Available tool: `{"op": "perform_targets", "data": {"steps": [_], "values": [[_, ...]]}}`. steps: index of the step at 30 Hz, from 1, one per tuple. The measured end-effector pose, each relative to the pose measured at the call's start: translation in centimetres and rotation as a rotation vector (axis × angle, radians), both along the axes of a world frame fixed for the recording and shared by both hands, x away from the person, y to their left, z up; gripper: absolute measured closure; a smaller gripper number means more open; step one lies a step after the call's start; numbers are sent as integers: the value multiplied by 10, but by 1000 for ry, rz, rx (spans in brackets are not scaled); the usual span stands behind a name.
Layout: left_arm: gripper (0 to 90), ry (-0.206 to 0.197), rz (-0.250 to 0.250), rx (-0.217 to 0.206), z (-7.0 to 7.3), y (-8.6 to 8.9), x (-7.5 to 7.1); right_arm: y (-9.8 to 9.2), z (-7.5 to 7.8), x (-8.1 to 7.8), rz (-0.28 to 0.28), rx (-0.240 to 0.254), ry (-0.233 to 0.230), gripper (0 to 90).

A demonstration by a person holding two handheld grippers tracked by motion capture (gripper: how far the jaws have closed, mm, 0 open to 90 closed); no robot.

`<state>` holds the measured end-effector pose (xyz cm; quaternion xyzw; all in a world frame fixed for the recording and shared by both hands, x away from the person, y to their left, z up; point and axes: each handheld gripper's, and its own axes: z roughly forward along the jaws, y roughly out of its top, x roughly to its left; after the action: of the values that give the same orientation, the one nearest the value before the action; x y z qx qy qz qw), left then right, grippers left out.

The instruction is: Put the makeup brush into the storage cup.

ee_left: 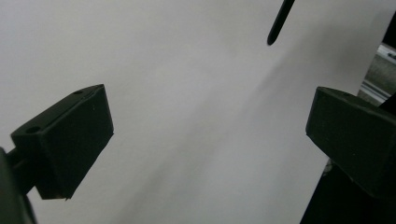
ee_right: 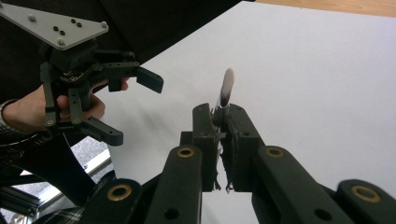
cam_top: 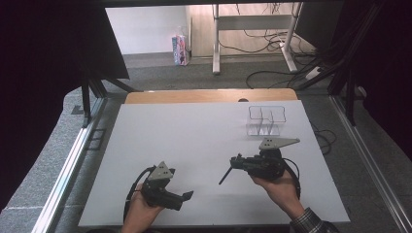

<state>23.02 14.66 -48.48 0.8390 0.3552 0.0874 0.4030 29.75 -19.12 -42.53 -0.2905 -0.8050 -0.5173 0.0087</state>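
Mostly, the wide white rectangular tabletop board takes the middle of the high view, with a wooden strip along its upper edge and grey floor beyond. Much of the board's centre and upper left lies bare. At upper right of centre stands a clear plastic compartmented holder, close above the right gripper and apart from it. That gripper, at lower right of centre, has its jaws pressed together on a thin black pen-like stick, which slants down-left over the board. The left gripper sits at the lower middle near the board's bottom edge, its jaws spread wide with nothing between them; its own view catches the stick's tip at the upper right
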Motion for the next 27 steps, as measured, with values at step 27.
{"op": "perform_targets", "data": {"steps": [27], "values": [[29, -68, 70, 60, -5, 35, -13, -14, 17, 26, -68, -44, -66, 837]]}}
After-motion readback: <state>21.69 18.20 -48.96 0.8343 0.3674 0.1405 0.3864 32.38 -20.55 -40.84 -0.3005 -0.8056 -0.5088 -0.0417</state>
